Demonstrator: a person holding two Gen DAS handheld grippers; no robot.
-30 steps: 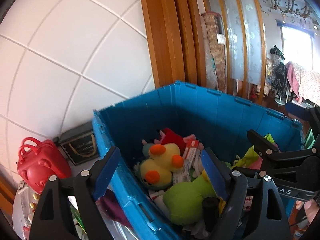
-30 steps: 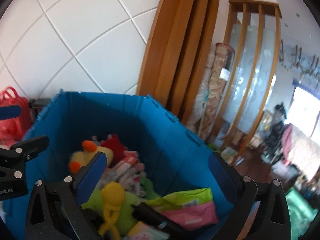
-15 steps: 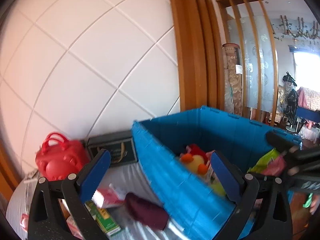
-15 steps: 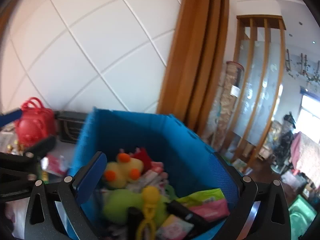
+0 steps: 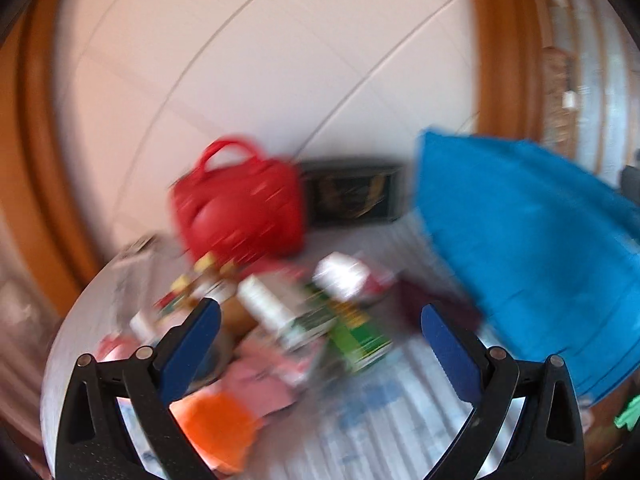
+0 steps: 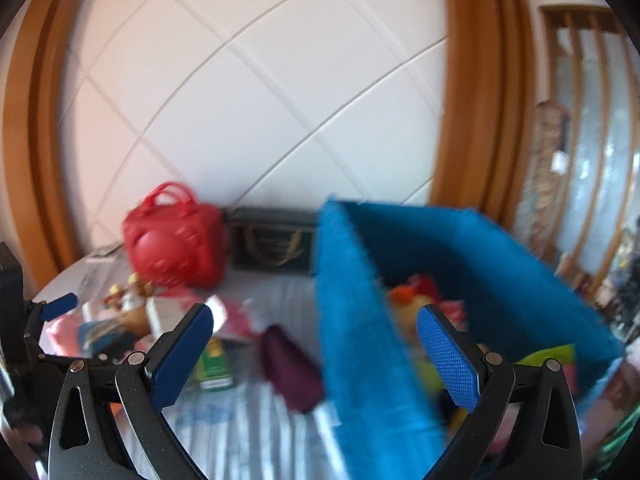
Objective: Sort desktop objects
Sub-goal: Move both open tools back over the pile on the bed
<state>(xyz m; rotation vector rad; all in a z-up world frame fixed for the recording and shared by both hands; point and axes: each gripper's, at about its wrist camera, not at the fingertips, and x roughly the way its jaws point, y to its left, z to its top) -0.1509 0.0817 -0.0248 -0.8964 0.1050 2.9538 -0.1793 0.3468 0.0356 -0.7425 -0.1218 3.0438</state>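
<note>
Selection step, by the look of it: left claw (image 5: 320, 330) spread wide, empty, aimed at blurred clutter on surface (image 5: 400, 420); green box (image 5: 360, 340) straight ahead between pads. Right claw (image 6: 314, 338) also wide and empty, straddling wall of blue bin (image 6: 360, 340); maroon pouch (image 6: 290, 364) just ahead. Next: choose one item, descend, close, carry rightward into bin.

Striped tablecloth (image 6: 256, 432) carries blue bin (image 6: 360, 320), red bag (image 6: 176, 236), blurred clutter, perhaps boxes.
</note>
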